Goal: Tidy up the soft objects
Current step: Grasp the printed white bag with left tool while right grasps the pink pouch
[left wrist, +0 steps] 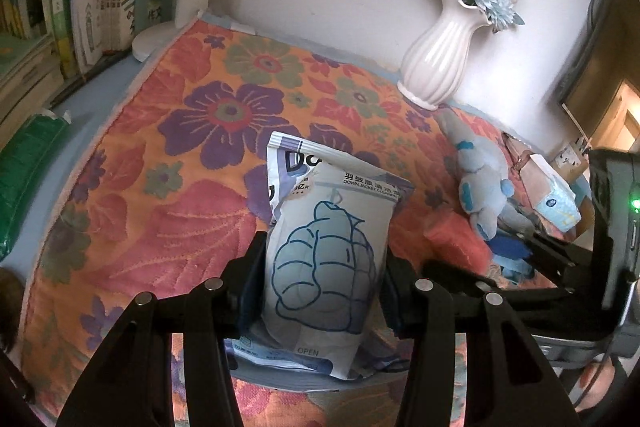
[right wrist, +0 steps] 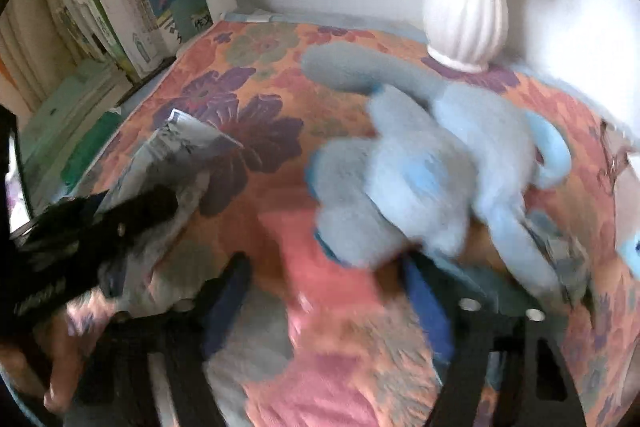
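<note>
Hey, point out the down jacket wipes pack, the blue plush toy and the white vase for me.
down jacket wipes pack (left wrist: 328, 259), left wrist view, on the printed jacket drawing.
blue plush toy (right wrist: 420, 179), right wrist view, on its grey-blue body.
white vase (left wrist: 438, 61), left wrist view, on its ribbed belly.

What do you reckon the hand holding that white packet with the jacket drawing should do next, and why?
Probably lift it a little. The left gripper has its jaws on either side of the down-jacket wipes packet, which leans on a second packet on the floral cloth. Raising it first should free it without dragging the one beneath. The right gripper is busy near the blue plush toy.
</note>
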